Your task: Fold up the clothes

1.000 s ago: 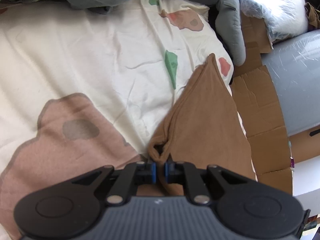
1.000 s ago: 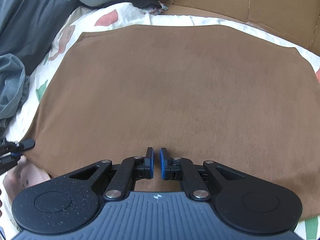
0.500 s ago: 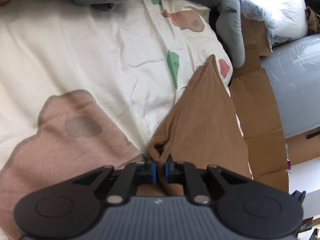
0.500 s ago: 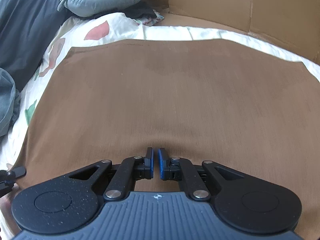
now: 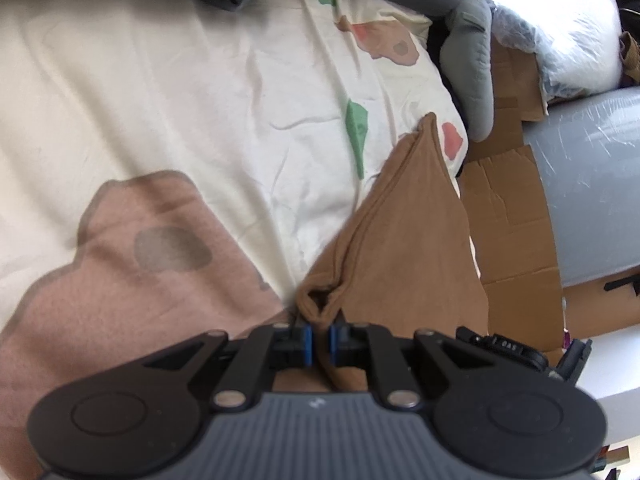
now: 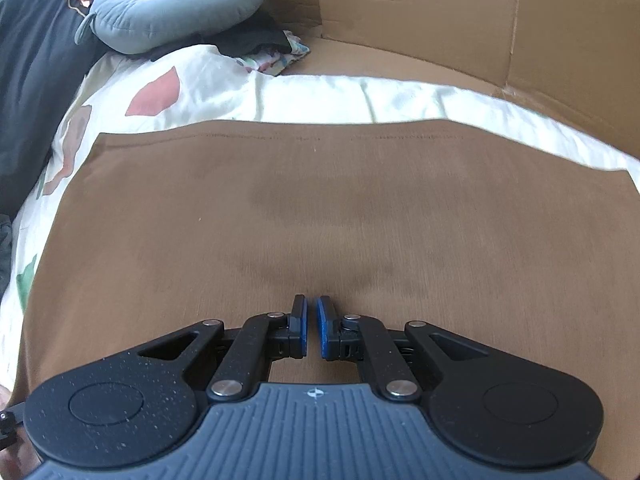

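Note:
A brown garment (image 6: 320, 200) lies spread over a cream bedsheet (image 6: 200, 92) with coloured patches. My right gripper (image 6: 312, 320) sits low over its near part, jaws almost together with a thin pinch of the brown cloth between the blue pads; the cloth puckers toward the tips. In the left wrist view the same brown garment (image 5: 400, 240) runs away as a narrow folded strip. My left gripper (image 5: 319, 340) is shut on its bunched near corner, just above the bedsheet (image 5: 200, 100).
A grey neck pillow (image 6: 172, 12) and dark clothes (image 6: 32, 80) lie at the bed's far left. Cardboard walls (image 6: 440, 20) stand behind the bed. Beside the bed are flat cardboard (image 5: 508, 208), a plastic-wrapped grey roll (image 5: 592, 184) and a white bag (image 5: 560, 32).
The right gripper has travelled across the garment toward its far hem, which now sits closer with more sheet showing beyond it. The left gripper holds its corner in place.

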`<state>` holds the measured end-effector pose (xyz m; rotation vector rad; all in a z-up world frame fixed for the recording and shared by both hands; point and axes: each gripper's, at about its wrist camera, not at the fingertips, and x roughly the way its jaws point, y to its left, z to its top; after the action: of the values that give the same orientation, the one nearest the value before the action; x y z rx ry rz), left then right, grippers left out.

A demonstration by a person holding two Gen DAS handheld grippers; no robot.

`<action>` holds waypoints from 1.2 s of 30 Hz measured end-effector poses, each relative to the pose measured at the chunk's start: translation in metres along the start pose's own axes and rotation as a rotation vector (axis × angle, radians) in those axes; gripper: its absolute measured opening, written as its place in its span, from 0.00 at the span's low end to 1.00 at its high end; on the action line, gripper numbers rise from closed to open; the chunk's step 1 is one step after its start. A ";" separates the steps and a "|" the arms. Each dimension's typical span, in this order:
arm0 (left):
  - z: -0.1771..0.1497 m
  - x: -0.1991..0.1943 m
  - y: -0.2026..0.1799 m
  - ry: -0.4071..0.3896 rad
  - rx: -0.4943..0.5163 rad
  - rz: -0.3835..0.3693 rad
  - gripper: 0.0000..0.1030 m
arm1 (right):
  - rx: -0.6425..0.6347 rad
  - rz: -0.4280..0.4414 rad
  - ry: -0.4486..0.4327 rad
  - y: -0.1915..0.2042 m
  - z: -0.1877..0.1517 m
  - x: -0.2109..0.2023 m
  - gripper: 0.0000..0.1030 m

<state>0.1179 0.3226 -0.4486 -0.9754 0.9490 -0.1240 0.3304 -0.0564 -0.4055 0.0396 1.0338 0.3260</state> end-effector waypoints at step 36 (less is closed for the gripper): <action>0.001 -0.005 -0.010 0.003 0.046 -0.013 0.08 | 0.039 -0.061 -0.055 -0.006 0.115 0.028 0.37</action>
<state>0.1188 0.3195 -0.4378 -0.9394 0.9389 -0.1572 0.4427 -0.0401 -0.3712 0.0521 0.9845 0.2485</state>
